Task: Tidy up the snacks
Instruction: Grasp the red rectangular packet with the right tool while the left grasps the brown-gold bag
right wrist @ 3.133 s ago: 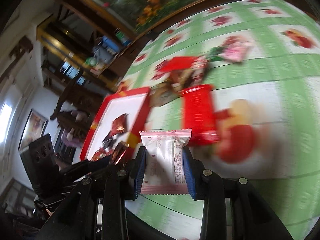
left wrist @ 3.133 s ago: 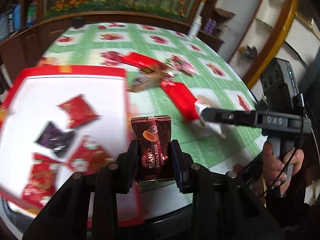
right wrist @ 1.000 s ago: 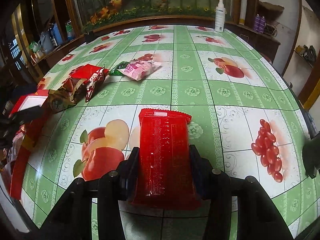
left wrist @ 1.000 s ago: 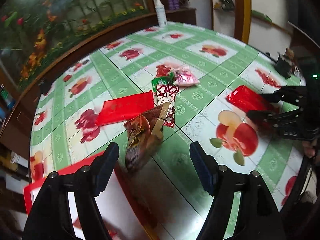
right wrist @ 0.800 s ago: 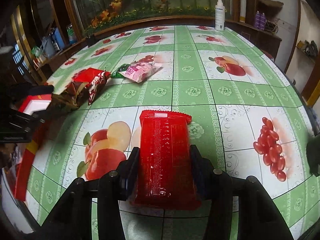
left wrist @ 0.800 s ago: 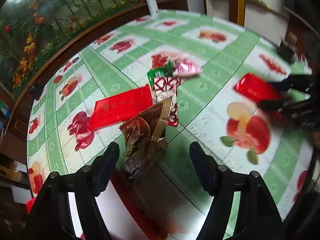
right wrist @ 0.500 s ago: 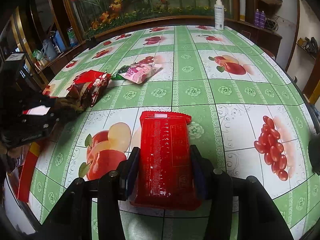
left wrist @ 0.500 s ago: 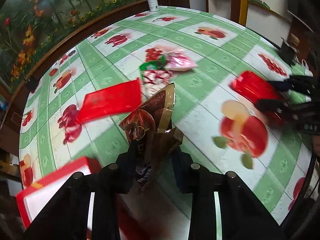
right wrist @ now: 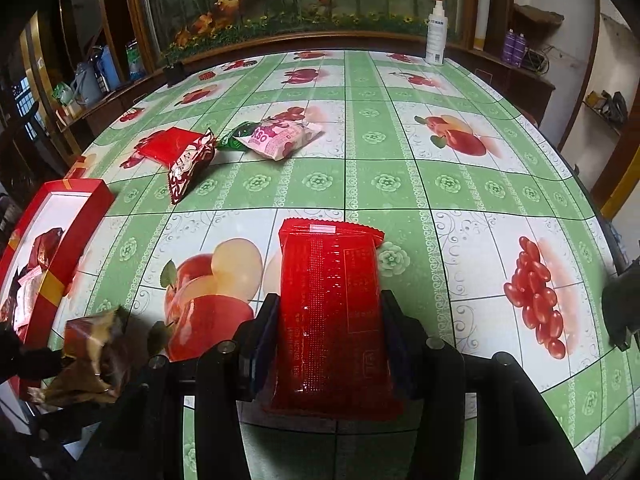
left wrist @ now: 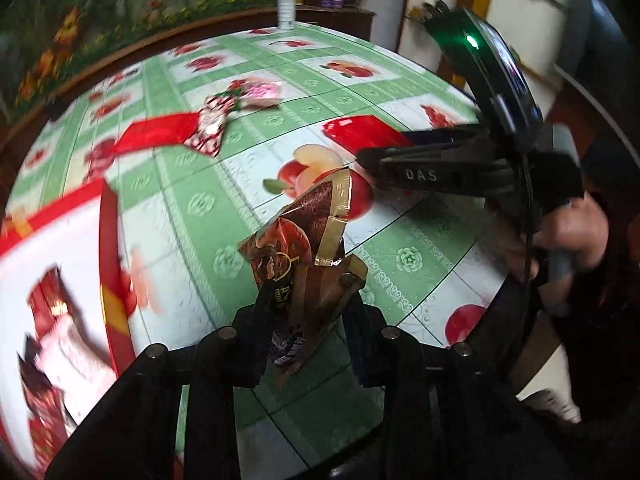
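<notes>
Fruit-print desk (right wrist: 400, 184): left tongs (left wrist: 308, 312) clamped on brown snack pouch (left wrist: 304, 248), red gift box (left wrist: 108, 248) just to their left, so nearer. Right tongs (right wrist: 328, 328) clamped on red packet (right wrist: 330, 304), long axis pointing away.

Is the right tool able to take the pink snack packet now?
Probably not: the right tool is shut on the long red packet, so it is occupied. The pink snack packet lies uncovered farther across the table.
</notes>
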The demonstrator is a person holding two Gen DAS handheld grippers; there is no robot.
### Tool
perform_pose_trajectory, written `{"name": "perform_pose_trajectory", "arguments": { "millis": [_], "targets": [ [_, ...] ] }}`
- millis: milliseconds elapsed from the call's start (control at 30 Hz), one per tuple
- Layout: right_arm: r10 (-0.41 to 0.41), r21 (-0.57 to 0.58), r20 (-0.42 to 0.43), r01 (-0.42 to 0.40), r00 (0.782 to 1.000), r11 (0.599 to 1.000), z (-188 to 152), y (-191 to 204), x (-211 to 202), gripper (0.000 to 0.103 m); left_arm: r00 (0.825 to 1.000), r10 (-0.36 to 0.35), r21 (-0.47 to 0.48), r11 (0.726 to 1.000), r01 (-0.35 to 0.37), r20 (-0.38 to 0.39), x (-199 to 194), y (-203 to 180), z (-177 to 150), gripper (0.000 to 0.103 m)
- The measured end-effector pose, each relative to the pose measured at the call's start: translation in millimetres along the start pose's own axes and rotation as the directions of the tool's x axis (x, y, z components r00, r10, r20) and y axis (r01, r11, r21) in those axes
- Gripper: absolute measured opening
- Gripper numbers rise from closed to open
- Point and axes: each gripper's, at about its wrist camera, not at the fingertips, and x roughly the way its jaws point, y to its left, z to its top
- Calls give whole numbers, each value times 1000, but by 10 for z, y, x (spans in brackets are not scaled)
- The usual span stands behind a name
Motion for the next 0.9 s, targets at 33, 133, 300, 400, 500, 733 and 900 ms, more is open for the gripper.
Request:
{"name": "perform_pose_trajectory", "arguments": {
  "millis": [33,133,300,400,500,733,900],
  "targets": [
    [-5,-1,0,5,1000,1000,-3,13,-4,49,1000,-17,-27,999,17,0,-17,51,-2,29],
    [5,14,-9,-5,1000,1000,-12,57,-24,49,998,-59,-93,994,59,6,-39,155,-23,29],
    [140,77,-22,-138,990,987,-47,64,-91,48,995,-94,-124,988,97,23,-85,233,-86,29],
    [227,123,-37,-221,973,967,-58,55,-107,48,993,-112,-122,986,114,26,-103,234,-119,29],
    [375,197,-57,-358,925,913,-74,47,-84,47,988,-150,-121,981,152,26,-124,217,-155,29],
    [569,320,-68,-522,820,791,-174,84,-33,47,972,-230,-110,966,234,42,-206,164,-201,29],
    [603,340,-66,-550,795,763,-207,125,-93,47,971,-227,-129,963,236,78,-314,261,-196,28]
  ]
}}
